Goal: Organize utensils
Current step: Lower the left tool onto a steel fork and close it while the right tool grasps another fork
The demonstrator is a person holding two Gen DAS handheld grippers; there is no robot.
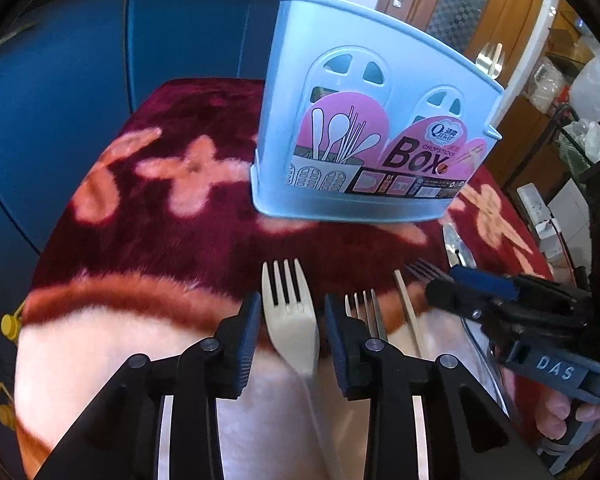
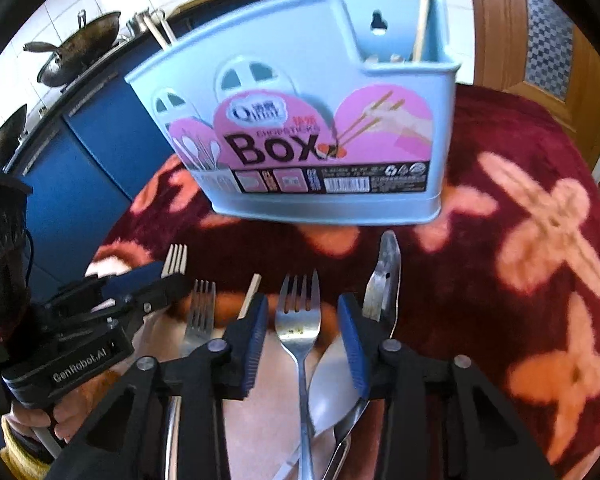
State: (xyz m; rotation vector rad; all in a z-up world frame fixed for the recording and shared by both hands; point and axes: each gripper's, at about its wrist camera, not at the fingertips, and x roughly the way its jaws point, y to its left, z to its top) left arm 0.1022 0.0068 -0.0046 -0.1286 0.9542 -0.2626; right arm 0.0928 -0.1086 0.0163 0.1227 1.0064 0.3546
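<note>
A light blue utensil box (image 1: 364, 120) (image 2: 312, 128) stands on the red flowered cloth (image 1: 172, 216), with chopsticks and a fork head sticking out of it. In the left wrist view my left gripper (image 1: 292, 298) is open, low over a cream plastic fork (image 1: 288, 312) that lies between its blue pads (image 1: 248, 332), untouched. In the right wrist view my right gripper (image 2: 303, 300) is open astride a metal fork (image 2: 298, 320) on the cloth, with gaps on both sides. Each gripper shows in the other's view, the right gripper (image 1: 444, 286) and the left gripper (image 2: 160, 276).
More utensils lie in a row: a second metal fork (image 2: 200, 312), a single chopstick (image 2: 250, 294), a knife (image 2: 384, 280) and a spoon (image 2: 332, 384). Blue cabinets (image 1: 80, 80) and a wok (image 2: 76, 44) stand behind the table, a wooden door (image 2: 540, 40) to the right.
</note>
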